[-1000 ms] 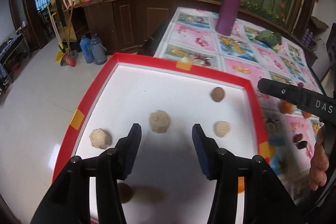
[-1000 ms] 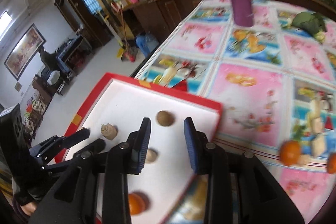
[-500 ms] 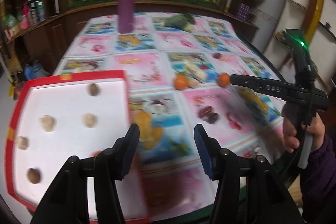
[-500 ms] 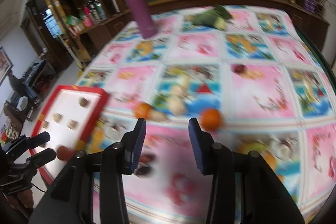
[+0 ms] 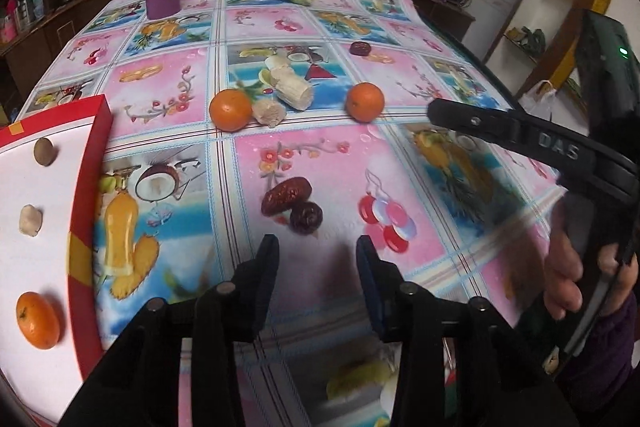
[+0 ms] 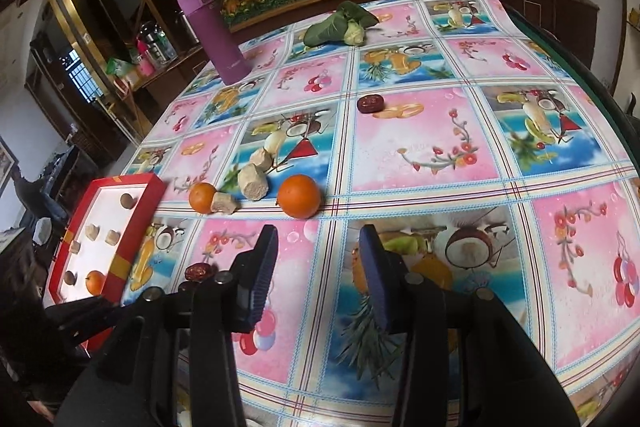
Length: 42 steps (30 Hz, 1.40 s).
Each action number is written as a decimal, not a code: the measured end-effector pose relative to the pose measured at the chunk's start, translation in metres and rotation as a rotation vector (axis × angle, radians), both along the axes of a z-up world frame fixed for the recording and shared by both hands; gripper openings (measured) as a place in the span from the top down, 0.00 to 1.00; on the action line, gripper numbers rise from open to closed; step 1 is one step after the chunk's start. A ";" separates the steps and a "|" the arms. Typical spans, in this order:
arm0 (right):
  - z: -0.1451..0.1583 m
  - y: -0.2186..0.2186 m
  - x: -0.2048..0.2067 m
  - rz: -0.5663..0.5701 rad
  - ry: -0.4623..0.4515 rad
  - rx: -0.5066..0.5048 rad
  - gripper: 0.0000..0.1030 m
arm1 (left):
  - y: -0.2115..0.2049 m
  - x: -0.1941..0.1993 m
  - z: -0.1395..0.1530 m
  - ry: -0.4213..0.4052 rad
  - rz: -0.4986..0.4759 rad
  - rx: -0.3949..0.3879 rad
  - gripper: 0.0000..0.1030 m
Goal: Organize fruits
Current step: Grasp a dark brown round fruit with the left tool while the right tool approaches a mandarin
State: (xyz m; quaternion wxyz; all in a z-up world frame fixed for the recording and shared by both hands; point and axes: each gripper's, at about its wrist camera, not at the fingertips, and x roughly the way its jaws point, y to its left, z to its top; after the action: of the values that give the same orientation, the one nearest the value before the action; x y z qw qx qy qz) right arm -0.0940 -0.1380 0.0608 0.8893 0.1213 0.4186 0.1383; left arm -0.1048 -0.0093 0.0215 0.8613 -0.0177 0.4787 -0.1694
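Both my grippers have swung away from the red tray (image 5: 86,187) and now hang over the fruit-print tablecloth (image 6: 420,147); my left gripper (image 5: 316,247) has just been closing but its jaws stay apart with nothing between them, two red dates (image 5: 286,195) lying just ahead of its tips. My right gripper (image 6: 318,239) is also apart and empty, with an orange (image 6: 299,195) just ahead. Only the left view shows my right hand (image 5: 568,275); only the right view shows the whole tray far to my left.
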 end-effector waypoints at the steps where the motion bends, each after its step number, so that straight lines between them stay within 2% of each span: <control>1: -0.001 -0.002 0.001 -0.002 0.000 0.002 0.57 | -0.002 0.004 -0.003 0.009 0.008 -0.002 0.68; 8: -0.008 -0.017 0.011 -0.024 0.023 0.056 0.57 | -0.007 0.014 -0.005 -0.014 0.036 0.001 0.84; 21: -0.016 0.019 0.042 0.061 0.078 0.023 0.57 | 0.014 0.022 -0.004 -0.021 0.067 -0.017 0.84; 27: -0.021 0.033 0.057 0.012 0.081 -0.067 0.53 | 0.029 0.023 -0.004 -0.028 0.101 -0.022 0.84; 34: -0.029 0.041 0.063 0.032 0.101 -0.045 0.53 | 0.040 0.023 0.000 -0.043 0.121 -0.035 0.84; 38: -0.030 0.044 0.062 0.052 0.090 -0.028 0.66 | 0.041 0.023 0.000 -0.041 0.127 -0.037 0.84; 42: -0.030 0.046 0.059 0.058 0.081 -0.029 0.67 | 0.043 0.022 0.002 -0.043 0.131 -0.044 0.84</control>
State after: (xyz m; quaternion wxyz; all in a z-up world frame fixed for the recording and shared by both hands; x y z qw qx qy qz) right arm -0.0350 -0.0923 0.0309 0.8689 0.1015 0.4598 0.1529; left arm -0.0832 0.0341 0.0236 0.8801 -0.0642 0.4539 -0.1237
